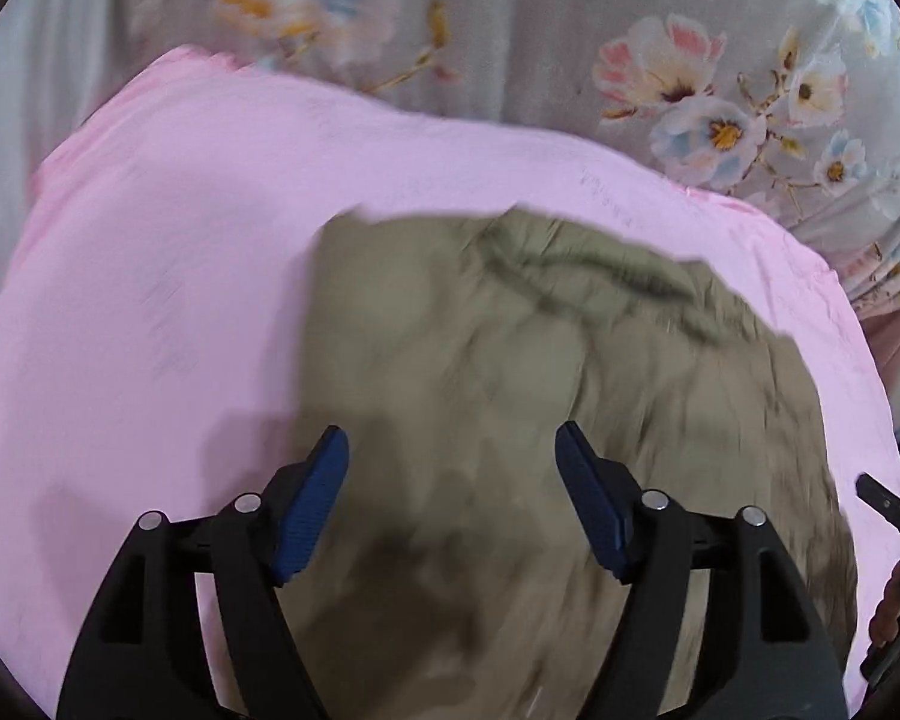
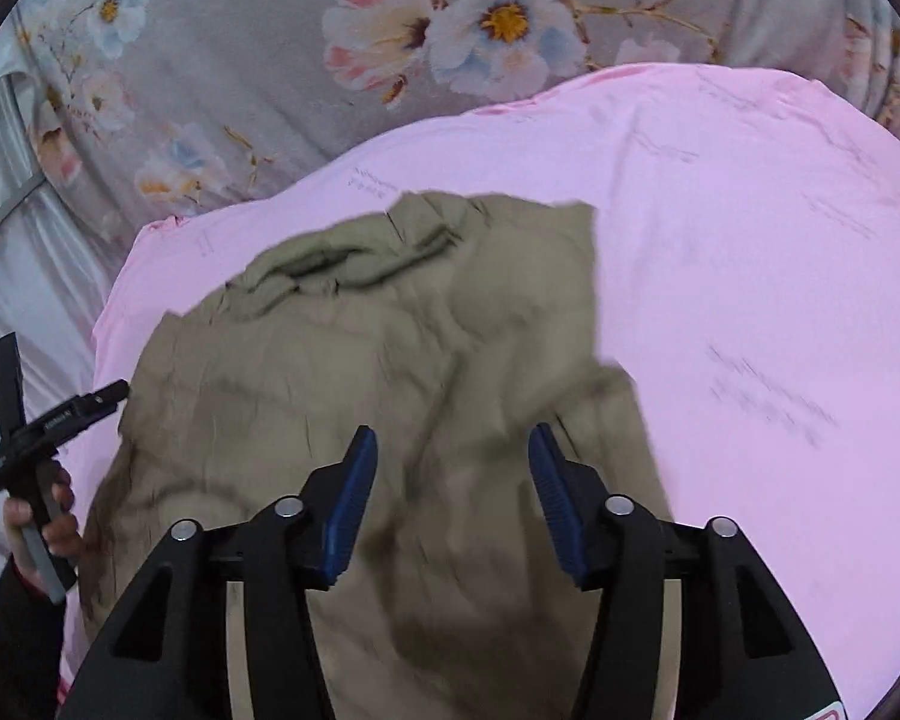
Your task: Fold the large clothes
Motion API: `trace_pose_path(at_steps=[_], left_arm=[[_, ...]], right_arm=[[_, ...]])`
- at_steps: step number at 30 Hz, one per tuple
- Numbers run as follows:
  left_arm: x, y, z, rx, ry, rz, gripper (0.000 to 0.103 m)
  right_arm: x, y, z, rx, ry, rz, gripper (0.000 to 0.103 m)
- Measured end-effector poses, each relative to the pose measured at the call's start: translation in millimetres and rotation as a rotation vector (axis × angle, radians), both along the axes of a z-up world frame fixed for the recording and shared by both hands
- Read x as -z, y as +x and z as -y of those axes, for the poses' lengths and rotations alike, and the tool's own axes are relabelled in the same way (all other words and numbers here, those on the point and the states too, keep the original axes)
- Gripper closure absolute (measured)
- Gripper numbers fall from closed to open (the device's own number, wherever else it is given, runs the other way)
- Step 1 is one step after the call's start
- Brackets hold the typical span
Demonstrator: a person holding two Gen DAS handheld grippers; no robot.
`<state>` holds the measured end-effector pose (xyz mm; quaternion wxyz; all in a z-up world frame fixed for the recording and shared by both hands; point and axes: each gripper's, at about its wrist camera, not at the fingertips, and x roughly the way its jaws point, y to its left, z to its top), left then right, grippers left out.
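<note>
Where the floral bedsheet [image 1: 570, 30] fills the far part of both wrist views, grey with pink, white and blue blossoms, a pink sheet [image 1: 150, 300] lies spread over it and takes up most of the middle ground. The pink sheet shows faint dark marks near its edges, too blurred to read. On top of it rests the olive garment [image 2: 390, 360], wrinkled and partly folded, with a bunched seam or collar along its far edge and one straight folded side. In the left wrist view that straight side faces left; in the right wrist view it faces right. The garment lies directly below both claws, and both pictures are smeared by motion.

The left claw [image 1: 452, 498] hangs above the garment with its blue pads spread wide apart and nothing between them; no cloth touches either pad. The right claw [image 2: 453, 498] is likewise spread, a little less widely, with only the garment lying beneath the gap and no fabric pinched.

At the left edge of the right wrist view, a person's hand [image 2: 42, 516] in a dark sleeve grips the handle of the left device. At the right edge of the left wrist view, part of the other hand [image 1: 894, 600] and its black device shows.
</note>
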<state>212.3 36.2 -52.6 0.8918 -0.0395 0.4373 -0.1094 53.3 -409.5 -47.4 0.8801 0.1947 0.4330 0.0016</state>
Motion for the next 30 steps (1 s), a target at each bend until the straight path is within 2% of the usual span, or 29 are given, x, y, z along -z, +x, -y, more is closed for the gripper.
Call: trace_pose_path(at_steps=[3, 6, 8, 10, 12, 15, 16, 17, 19, 20, 21, 22, 23, 24, 25, 26, 30], left_arm=[[9.5, -63.5, -50.0, -0.045, -0.070, -0.103, 0.033], [31.9, -128.4, -86.1, -0.107, -0.147, -0.209, 0.033], [42.6, -159.2, -96.3, -0.131, -0.182, -0.257, 0.033], [47.6, -187.5, -98.7, -0.135, -0.236, -0.273, 0.033], [45.6, -205.5, -94.6, -0.121, -0.274, -0.263, 0.028], [49.2, -217.6, -86.0, -0.105, -0.399, -0.301, 0.025], [51.6, -219.9, -82.1, -0.100, -0.438, -0.314, 0.025], [53.8, -222.2, -78.0, -0.099, -0.457, -0.316, 0.025], [53.4, -225.1, -70.6, -0.103, -0.427, -0.289, 0.026], [53.0, -225.6, -68.8, -0.106, -0.421, -0.283, 0.032], [52.2, -226.0, -66.9, -0.112, -0.416, -0.281, 0.039], [52.9, -226.3, -66.0, -0.108, -0.412, -0.286, 0.058], [52.8, -226.0, -66.0, -0.108, -0.405, -0.293, 0.075], [51.6, -228.2, -70.1, -0.111, -0.413, -0.296, 0.079], [48.6, -231.1, -73.5, -0.111, -0.426, -0.291, 0.088], [41.3, -235.5, -76.9, -0.110, -0.434, -0.276, 0.093], [3.5, -254.0, -86.5, -0.074, -0.450, -0.215, 0.096]], right_arm=[[13.5, -78.6, 6.9, 0.038, 0.023, -0.067, 0.043], [34.2, -146.5, 8.1, 0.060, 0.167, -0.126, 0.042], [43.0, -171.3, 0.0, 0.046, 0.243, -0.132, 0.042], [50.3, -185.8, -12.0, 0.035, 0.291, -0.127, 0.042], [52.9, -192.7, -22.7, 0.029, 0.332, -0.102, 0.040], [59.1, -194.6, -37.8, 0.003, 0.423, -0.067, 0.040], [58.2, -192.1, -40.6, 0.005, 0.418, -0.059, 0.040], [58.6, -192.2, -44.0, 0.008, 0.402, -0.047, 0.040], [58.7, -191.7, -44.5, 0.022, 0.403, -0.025, 0.045], [60.2, -191.8, -43.4, 0.033, 0.421, -0.020, 0.048], [62.0, -191.7, -41.9, 0.035, 0.444, -0.019, 0.063], [63.1, -191.1, -39.9, 0.034, 0.461, -0.014, 0.080], [62.0, -194.3, -37.6, 0.035, 0.471, -0.002, 0.083], [56.4, -197.2, -38.5, 0.030, 0.456, 0.020, 0.088], [49.7, -200.1, -39.8, 0.020, 0.436, 0.041, 0.090], [40.9, -202.9, -41.6, 0.006, 0.416, 0.066, 0.092], [-1.6, -217.4, -47.2, -0.054, 0.342, 0.154, 0.094]])
